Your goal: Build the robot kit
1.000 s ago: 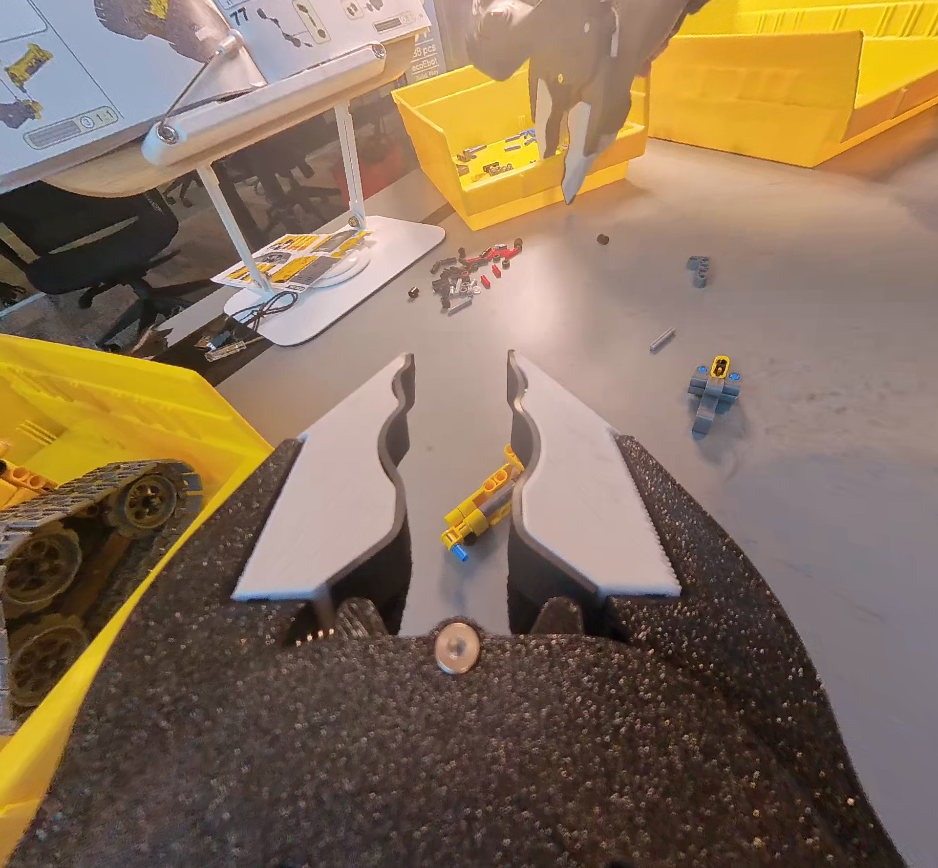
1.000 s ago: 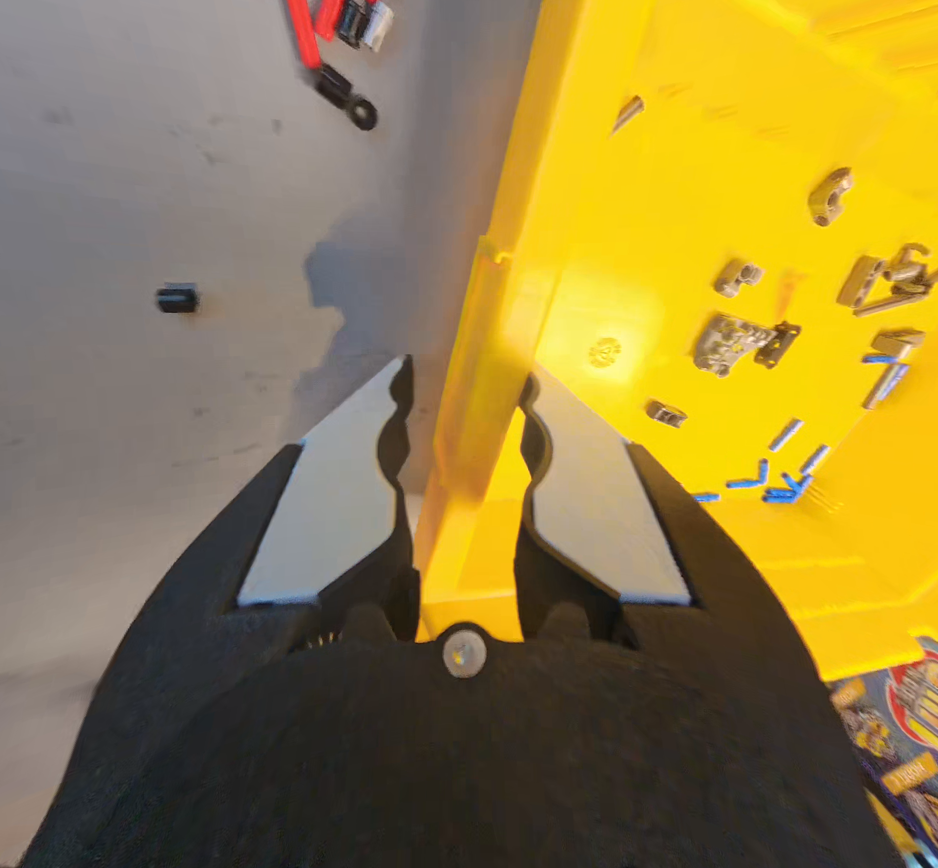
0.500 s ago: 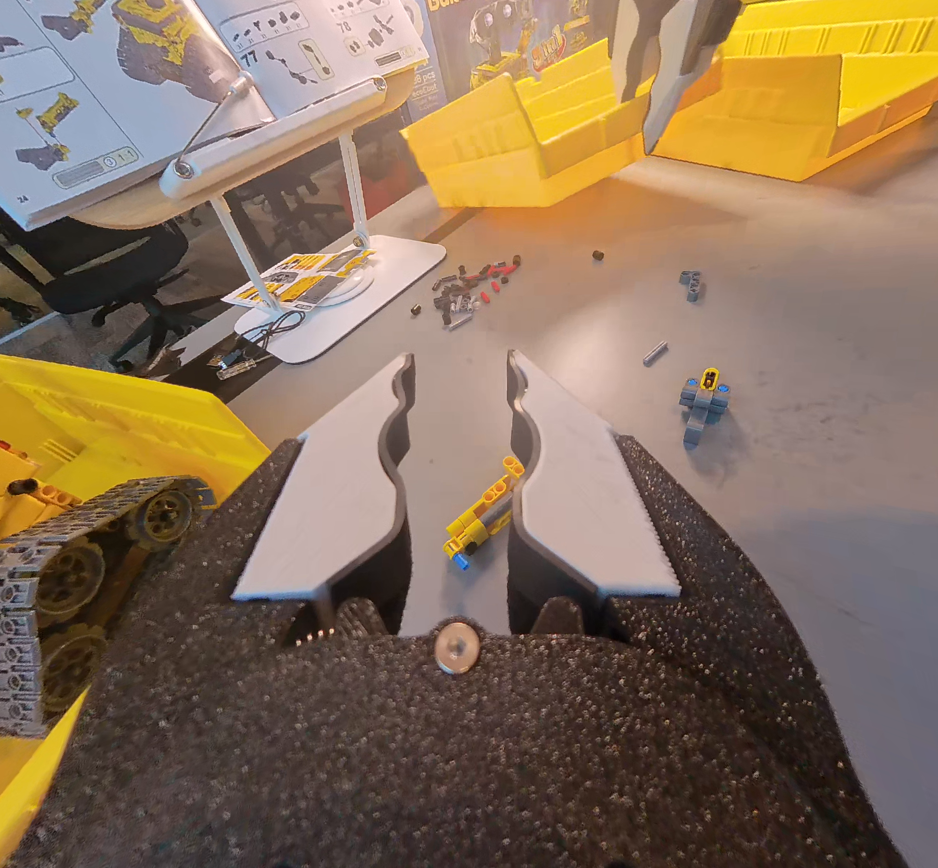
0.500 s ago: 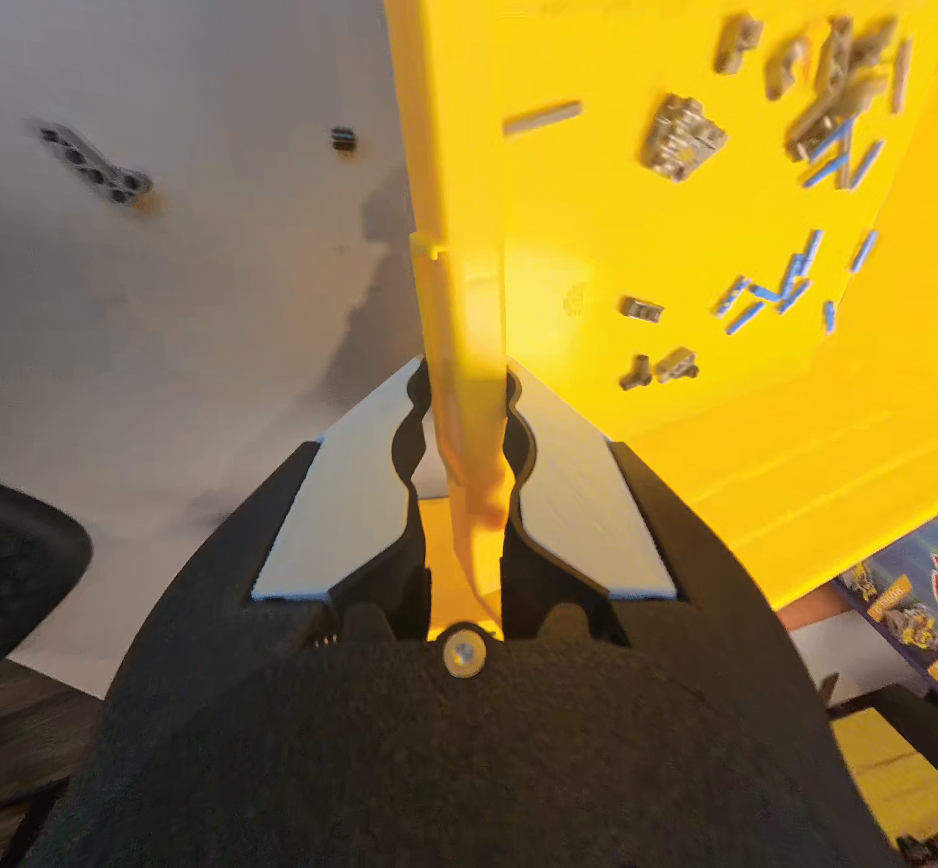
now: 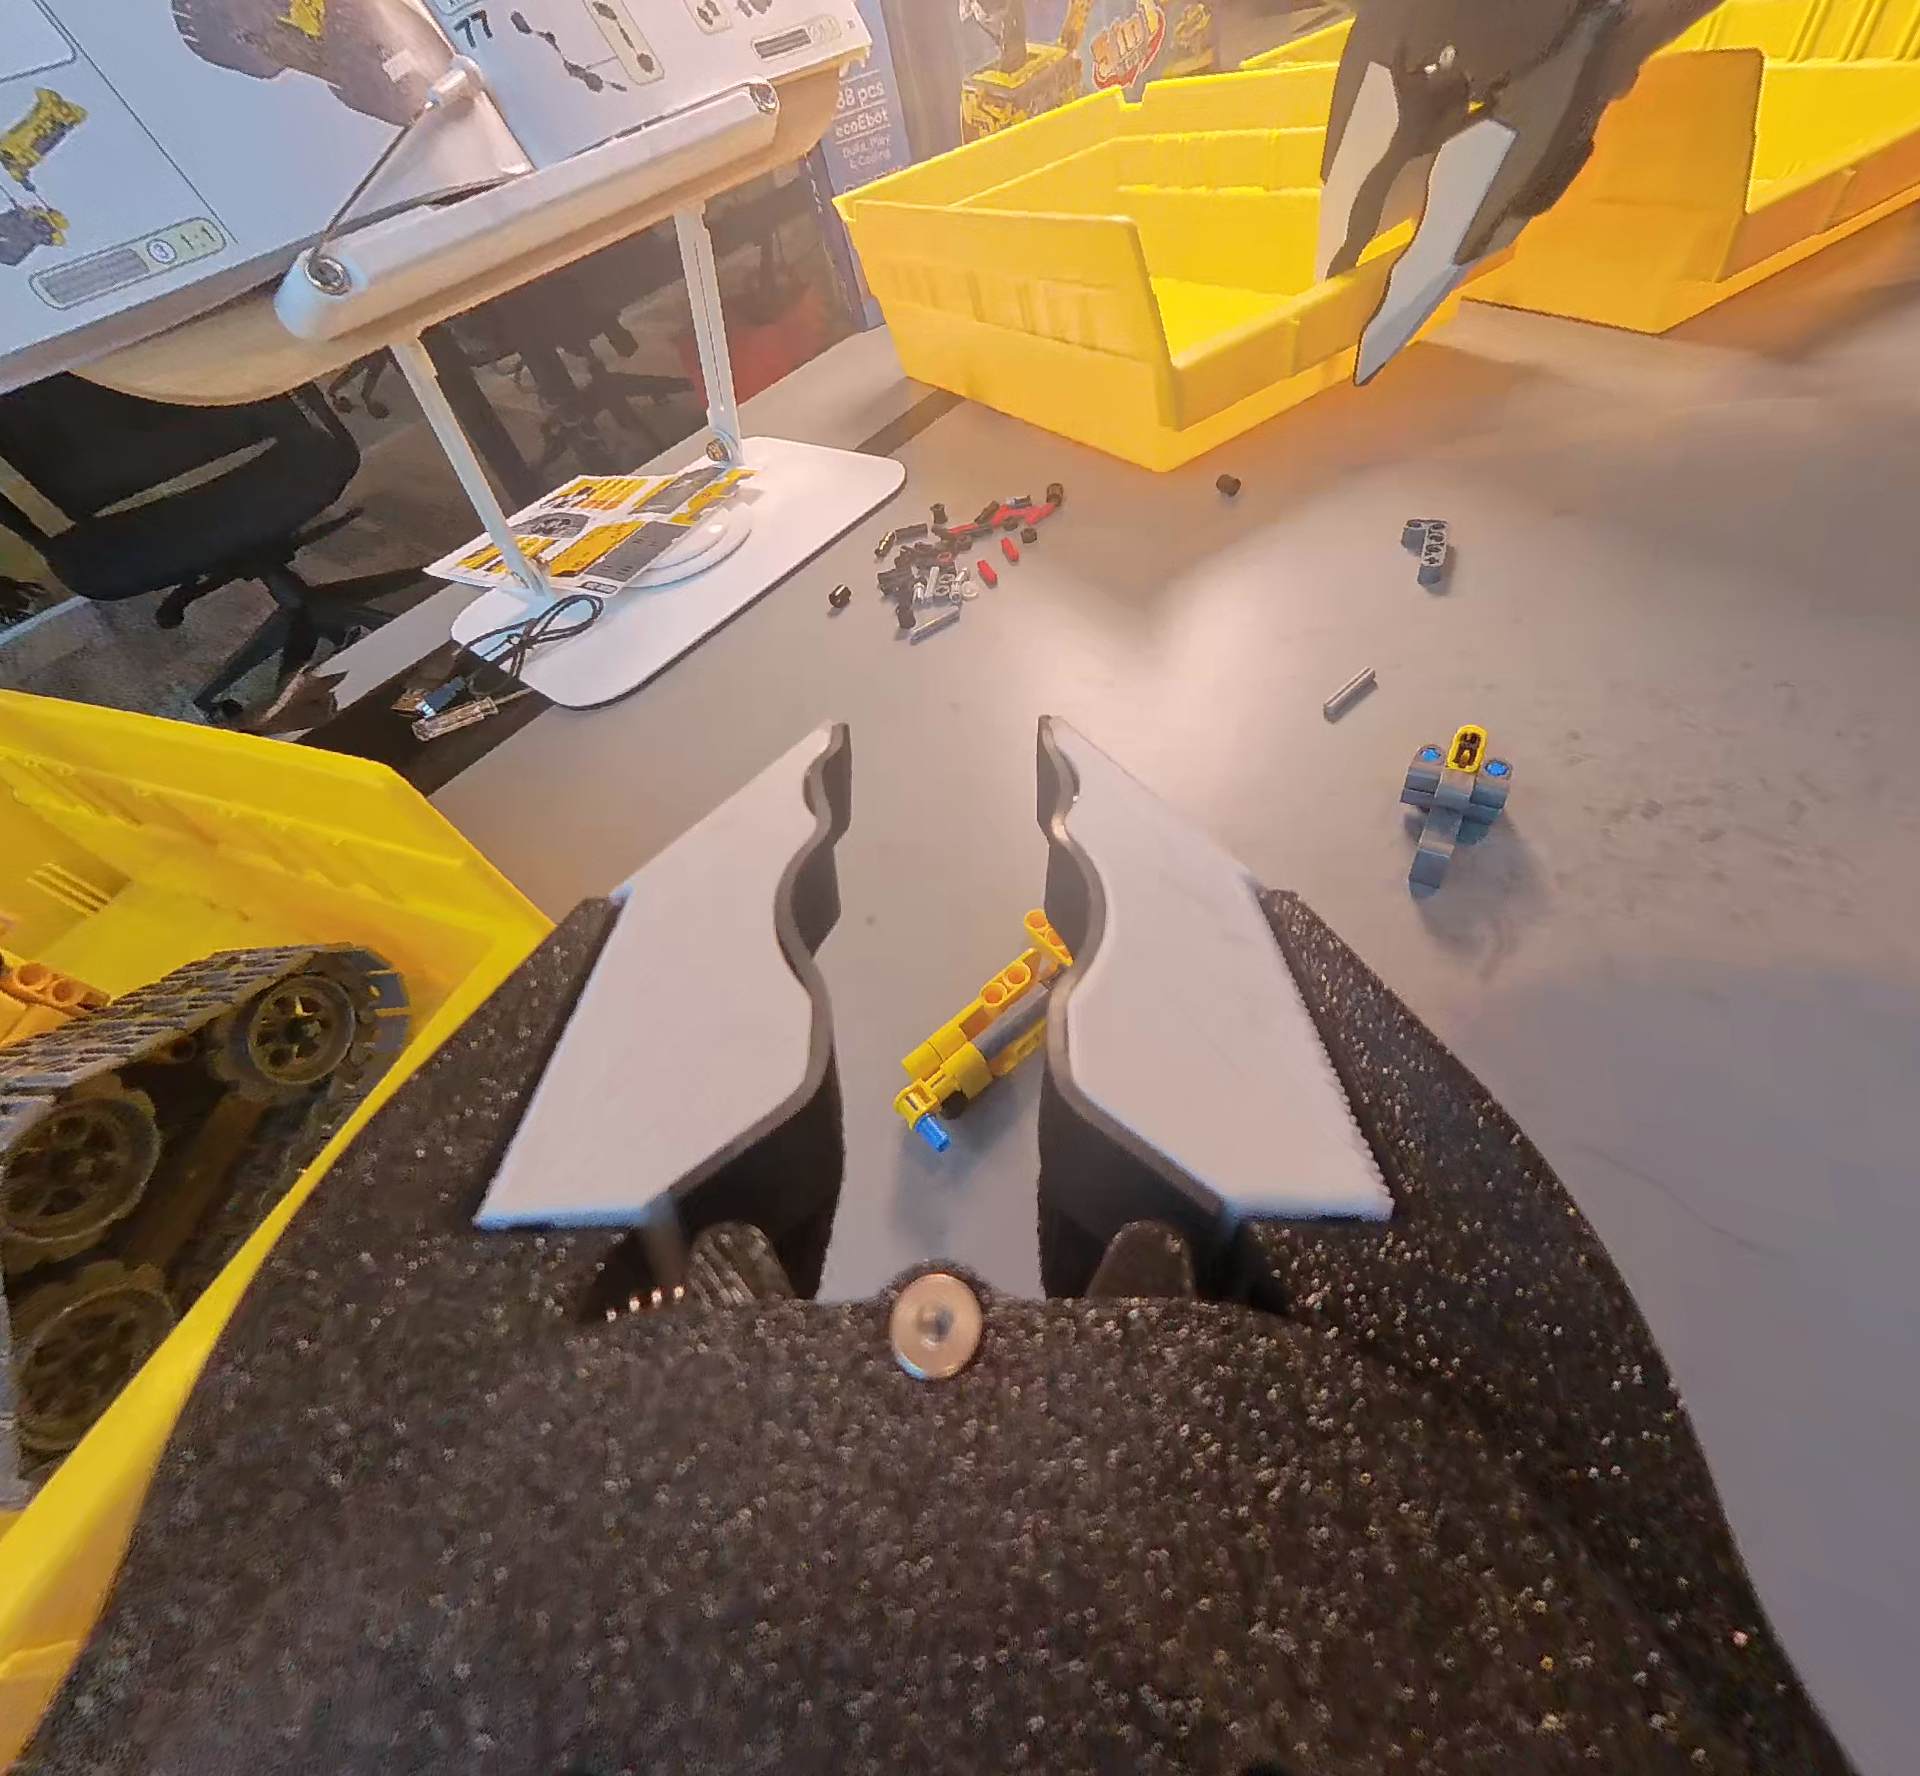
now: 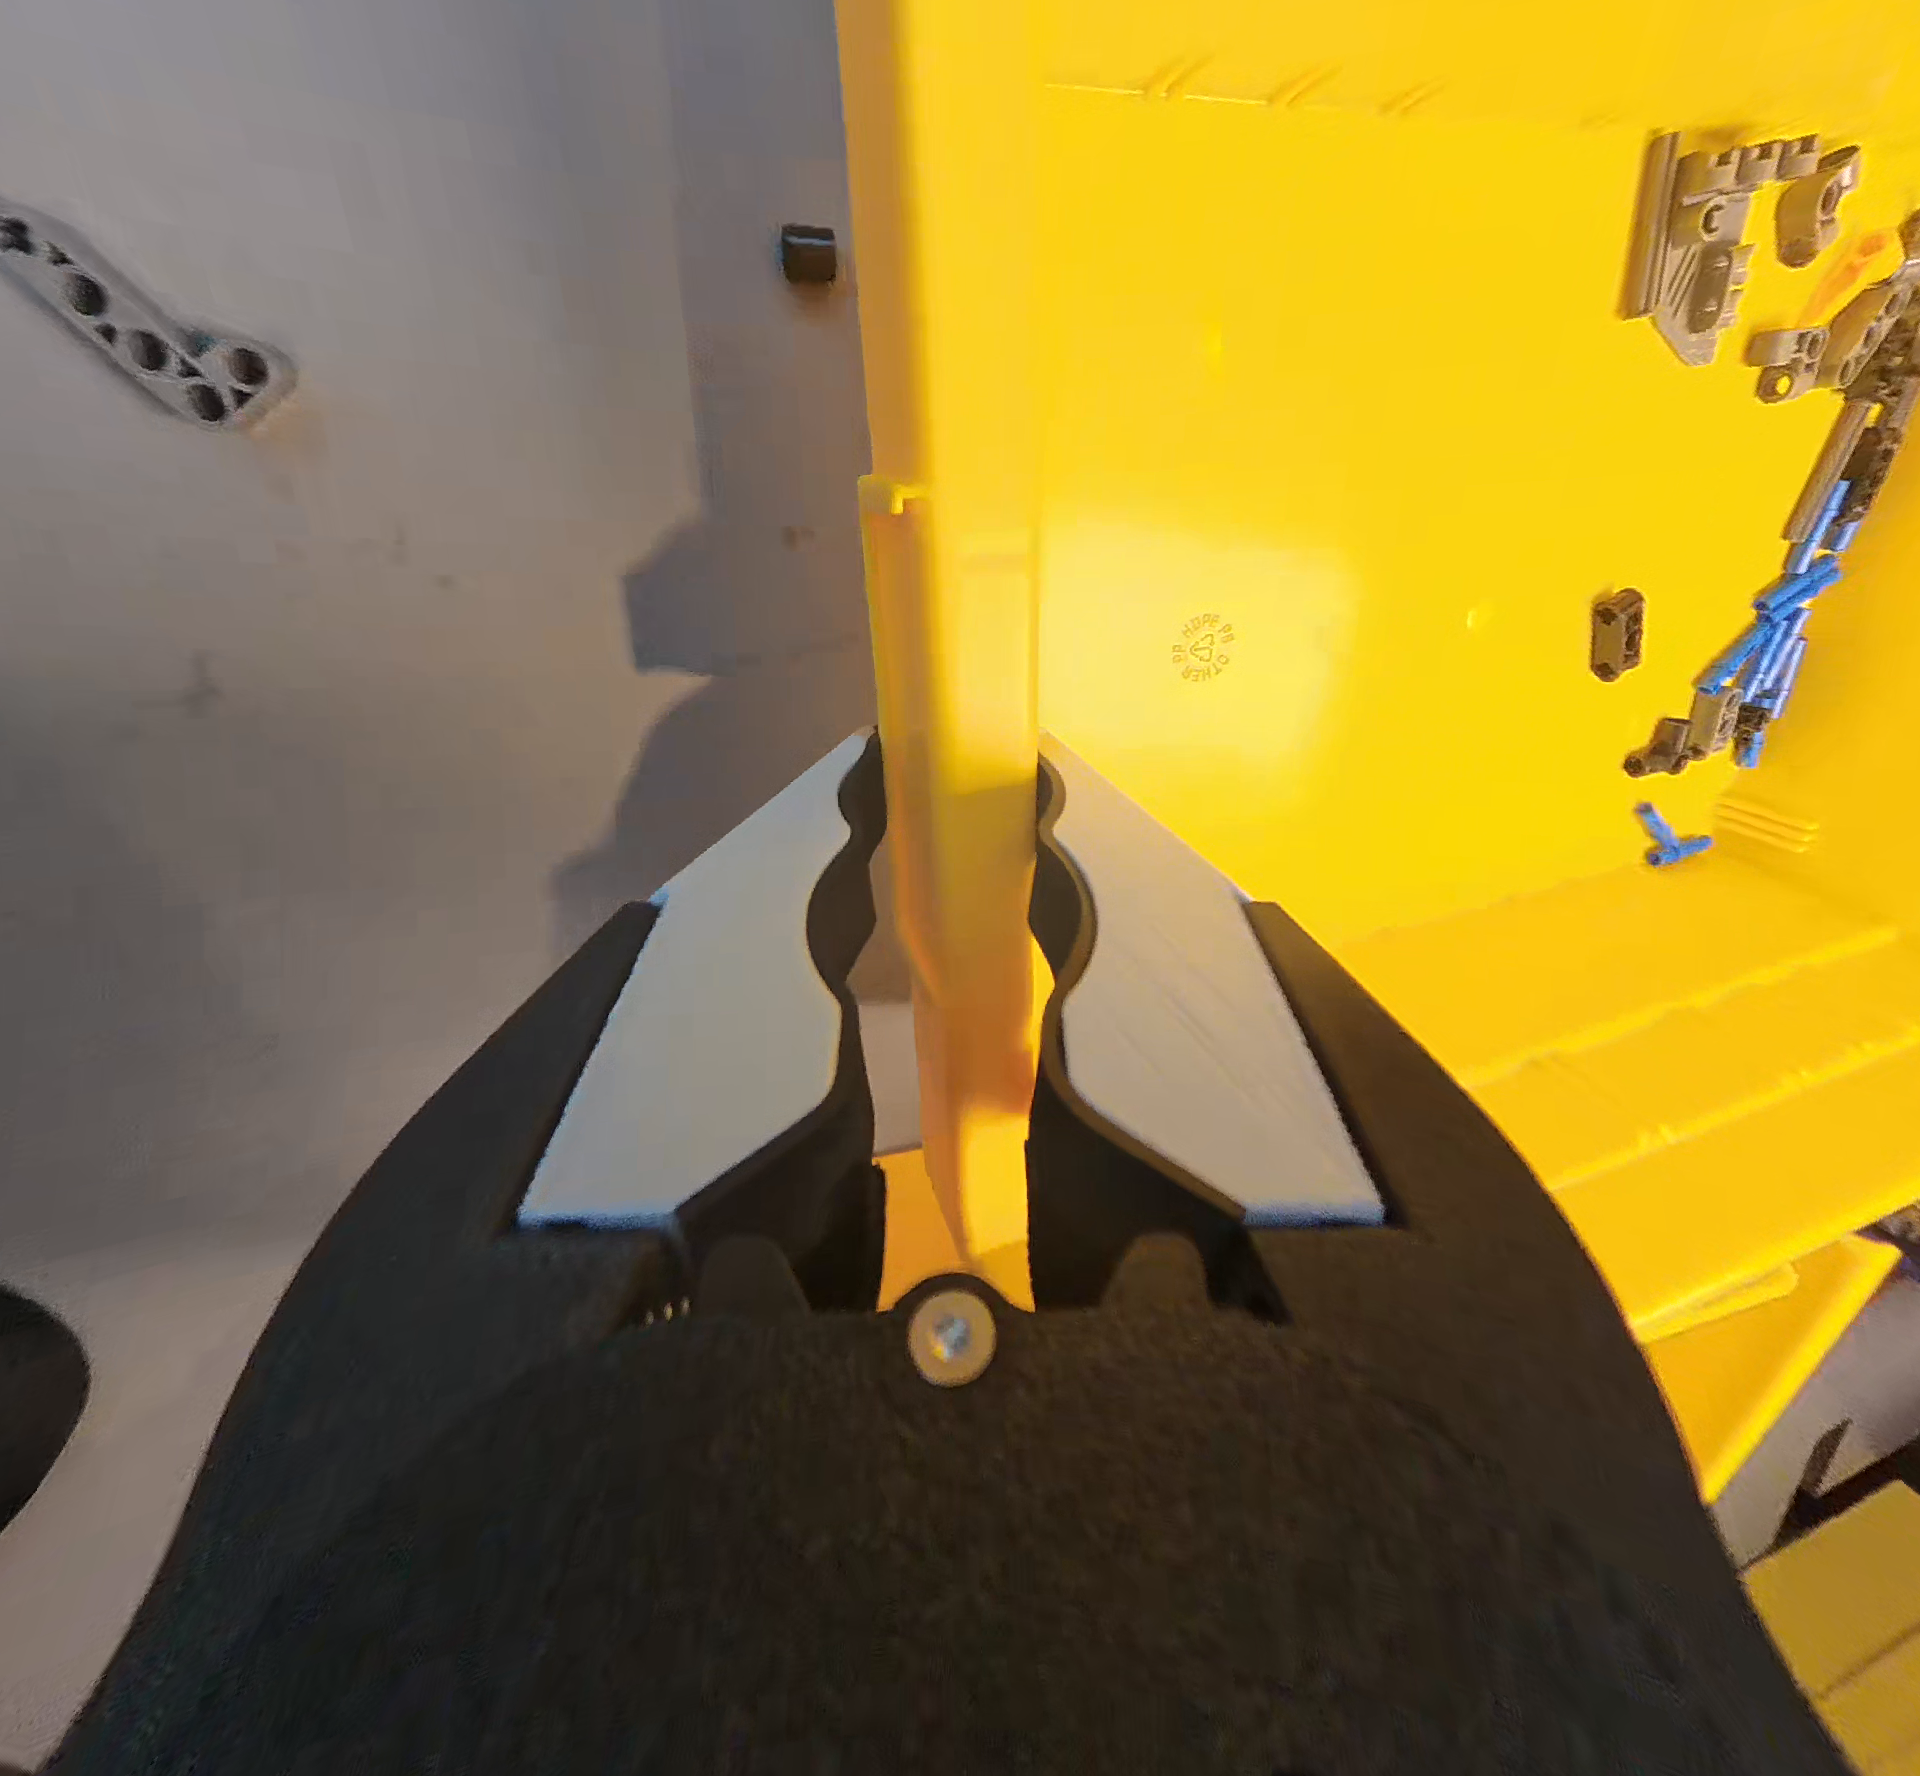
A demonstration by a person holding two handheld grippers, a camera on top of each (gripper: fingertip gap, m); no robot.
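At frame centre, our right claw [image 6: 956, 905] has clamped the yellow plastic bin's wall [image 6: 951, 583], tipping its small grey and blue parts [image 6: 1766, 625] sideways; our left claw [image 5: 940, 853] hangs released.

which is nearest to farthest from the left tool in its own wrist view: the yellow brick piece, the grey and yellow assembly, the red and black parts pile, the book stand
1. yellow brick piece, on the table between the open left tool's fingers.
2. grey and yellow assembly, off to the right.
3. red and black parts pile, ahead, mid-table.
4. book stand, its base left of the pile; these last two are close to call.
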